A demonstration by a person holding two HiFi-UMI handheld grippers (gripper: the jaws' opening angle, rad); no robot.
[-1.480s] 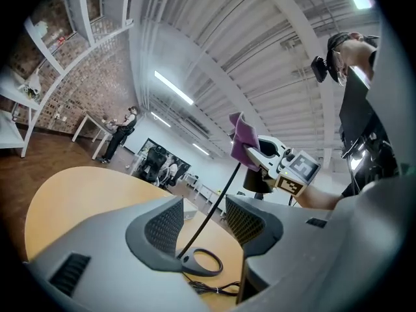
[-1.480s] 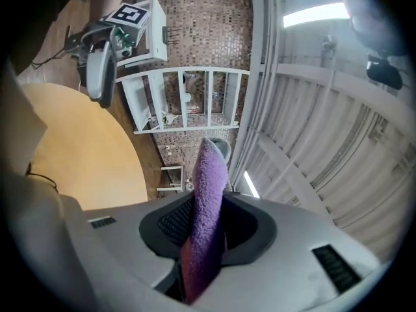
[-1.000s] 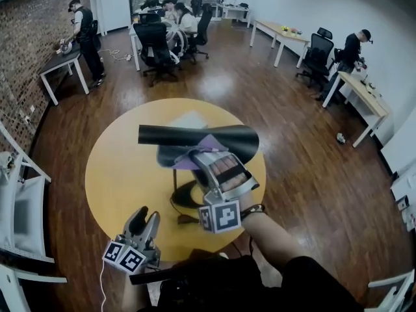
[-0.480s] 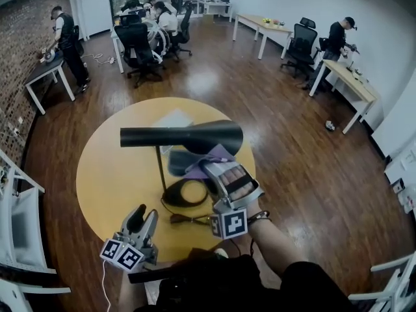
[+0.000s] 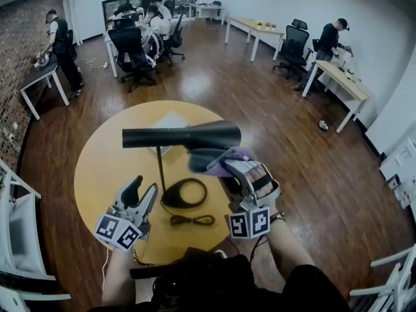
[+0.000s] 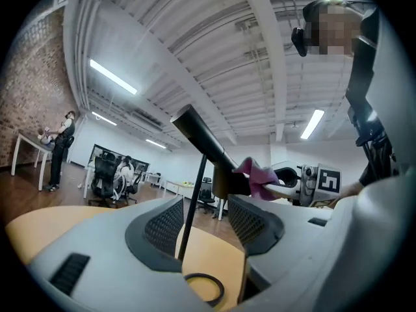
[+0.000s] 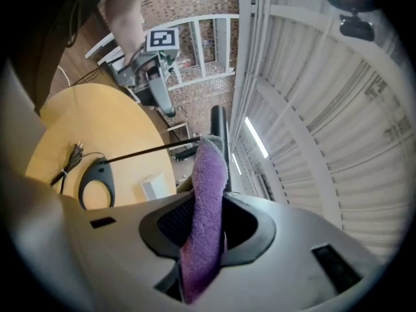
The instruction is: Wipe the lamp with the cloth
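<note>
A black desk lamp stands on the round yellow table (image 5: 97, 168), with a long bar head (image 5: 179, 137), a thin stem (image 5: 160, 168) and a ring base (image 5: 185, 193). My right gripper (image 5: 229, 168) is shut on the purple cloth (image 5: 224, 158) and presses it under the right end of the head. In the right gripper view the cloth (image 7: 204, 207) fills the jaws, with the lamp head (image 7: 219, 125) just beyond. My left gripper (image 5: 140, 192) hovers left of the base, its jaws opening with nothing between them. In the left gripper view, the stem (image 6: 194, 200) shows past the left gripper (image 6: 205, 223).
The lamp's cord (image 5: 192, 220) curls on the table in front of the base. A white sheet (image 5: 170, 122) lies behind the lamp. Around the table are dark wood floor, office chairs (image 5: 133, 51), desks (image 5: 341, 83) and several people working.
My right gripper has slid the cloth rightward along the lamp head to its right end. My left gripper has risen toward the lamp and its jaws have spread wider.
</note>
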